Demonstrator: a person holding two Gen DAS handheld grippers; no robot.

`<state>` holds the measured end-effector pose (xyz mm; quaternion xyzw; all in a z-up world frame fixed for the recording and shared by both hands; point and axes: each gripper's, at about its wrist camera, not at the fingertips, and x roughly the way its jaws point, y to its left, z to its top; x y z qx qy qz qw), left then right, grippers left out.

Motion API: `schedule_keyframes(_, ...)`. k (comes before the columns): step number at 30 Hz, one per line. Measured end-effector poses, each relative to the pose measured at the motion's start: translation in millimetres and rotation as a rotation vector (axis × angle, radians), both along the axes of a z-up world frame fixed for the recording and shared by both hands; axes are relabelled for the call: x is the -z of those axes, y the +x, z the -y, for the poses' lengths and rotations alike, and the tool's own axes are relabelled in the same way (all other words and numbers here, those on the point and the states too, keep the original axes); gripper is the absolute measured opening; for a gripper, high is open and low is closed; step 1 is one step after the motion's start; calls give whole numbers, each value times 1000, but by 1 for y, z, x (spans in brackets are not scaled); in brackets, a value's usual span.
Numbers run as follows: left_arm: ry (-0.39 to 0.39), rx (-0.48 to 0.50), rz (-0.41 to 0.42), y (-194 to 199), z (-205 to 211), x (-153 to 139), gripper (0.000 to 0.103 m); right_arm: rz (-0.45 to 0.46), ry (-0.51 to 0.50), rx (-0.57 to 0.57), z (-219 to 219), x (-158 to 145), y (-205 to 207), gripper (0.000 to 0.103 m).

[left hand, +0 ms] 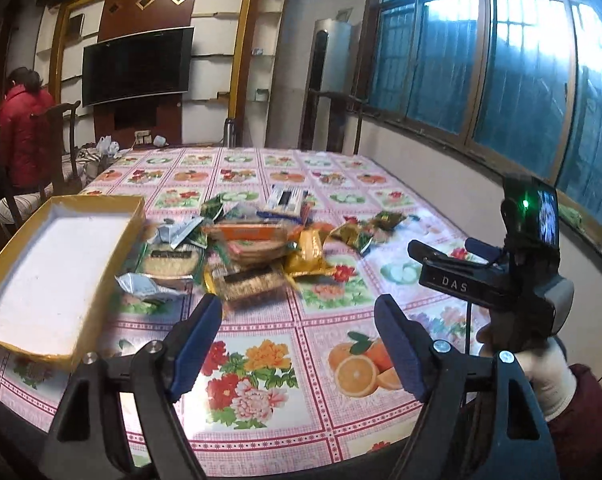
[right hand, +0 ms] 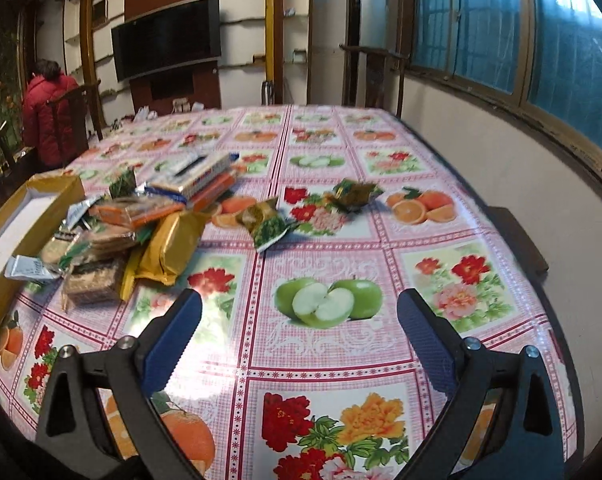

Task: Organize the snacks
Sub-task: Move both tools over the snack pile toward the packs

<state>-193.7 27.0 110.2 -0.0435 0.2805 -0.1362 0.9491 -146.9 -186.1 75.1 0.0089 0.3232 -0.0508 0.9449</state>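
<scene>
- Snacks (left hand: 245, 248) lie in a loose heap on the flowered tablecloth (left hand: 261, 360), ahead of the left gripper (left hand: 299, 344) and a little to its left; the gold-rimmed box (left hand: 57, 276) sits just left of the heap, empty of packets.
- From the right gripper (right hand: 299, 344), the heap (right hand: 133, 232) lies ahead to the left, with two small green-and-gold packets (right hand: 271, 224) apart from it, straight ahead.
- Both grippers stand wide apart with nothing between their pads.
- The packets look light, crinkly and slippery, and the biscuits inside are likely brittle; a sealed end flap or a flat pack's edges would suit a gentle pinch.
- Packet print is too blurred to read; only "DAS" shows, on the right gripper's body (left hand: 455, 284).
</scene>
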Motion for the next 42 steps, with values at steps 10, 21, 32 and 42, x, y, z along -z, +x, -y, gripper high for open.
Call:
schedule_keyframes(10, -161, -52, -115, 34, -87, -26, 75, 120, 52, -78, -9, -54, -14, 99)
schedule_keyframes(21, -27, -7, -230, 84, -81, 24, 76, -172, 311, -274, -42, -3, 77, 78)
schedule_keyframes(32, 239, 236, -329, 146, -12, 66, 76, -263, 348, -306, -60, 39, 120, 65)
schedule_keyframes(42, 260, 273, -389, 172, 1, 83, 68, -274, 393, -307, -47, 45, 120, 25)
